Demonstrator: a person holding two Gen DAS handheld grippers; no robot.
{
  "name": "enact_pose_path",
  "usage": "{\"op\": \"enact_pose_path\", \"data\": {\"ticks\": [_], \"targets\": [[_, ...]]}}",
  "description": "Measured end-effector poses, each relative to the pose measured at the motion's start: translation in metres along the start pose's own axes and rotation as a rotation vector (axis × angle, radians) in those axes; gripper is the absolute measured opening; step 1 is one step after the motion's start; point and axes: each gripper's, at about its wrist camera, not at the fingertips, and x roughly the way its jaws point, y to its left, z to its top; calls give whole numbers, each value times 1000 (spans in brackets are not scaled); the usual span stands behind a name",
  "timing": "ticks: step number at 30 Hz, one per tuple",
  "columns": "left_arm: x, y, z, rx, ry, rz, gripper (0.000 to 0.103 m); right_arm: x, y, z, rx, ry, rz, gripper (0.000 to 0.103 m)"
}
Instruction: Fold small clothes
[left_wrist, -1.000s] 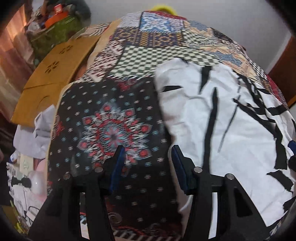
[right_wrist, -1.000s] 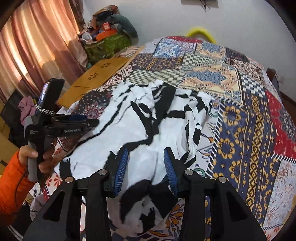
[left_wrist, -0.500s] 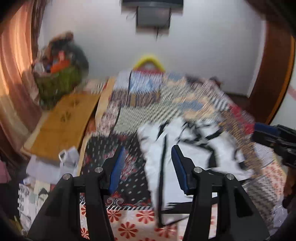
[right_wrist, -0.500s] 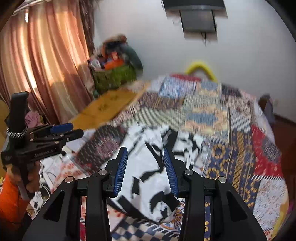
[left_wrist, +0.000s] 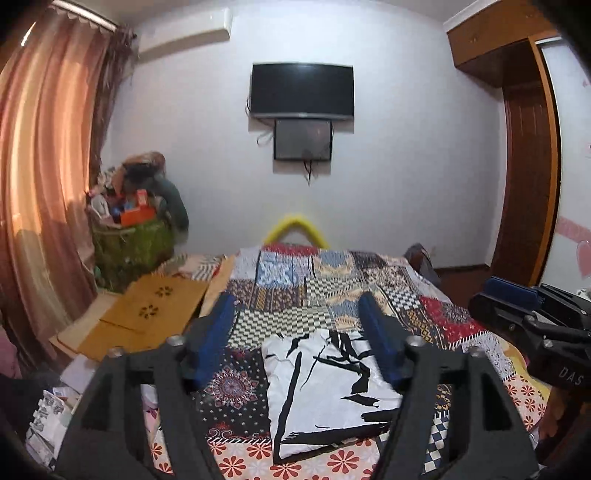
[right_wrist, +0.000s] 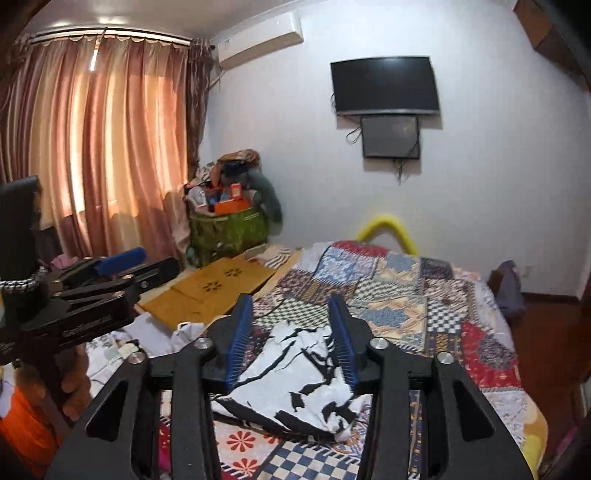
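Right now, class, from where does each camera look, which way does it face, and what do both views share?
Left wrist: on the left tongs, open, facing the TV wall across the bed; right tongs at right edge.
Right wrist: on the right tongs, open, facing likewise; left tongs and hand at left.
Shared: black-and-white garment, patchwork bedspread, TV.

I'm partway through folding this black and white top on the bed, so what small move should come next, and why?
Probably lower the right hand-held gripper to the bunched near-right corner of the black and white top. Both hand-held grippers, left included, hang open above the patchwork bedspread holding nothing, and that corner lies rumpled while the left side lies flat.
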Motion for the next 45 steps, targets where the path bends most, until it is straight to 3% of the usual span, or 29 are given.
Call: {"op": "enact_pose_path", "data": {"ticks": [3, 8, 15, 45], "targets": [[-11, -1, -2, -15, -4, -13, 85, -7, -3, -4, 22, -19, -27, 65], [-21, 2, -5, -28, -9, -19, 100, -8, -8, -7, 48, -15, -65, 81], [-23, 1, -9, -40, -1, -27, 103, -15, -3, -11, 27, -30, -99, 101], [-16, -3, -15, -38, 15, -38, 103, -19, -9, -14, 46, -27, -108, 102]]}}
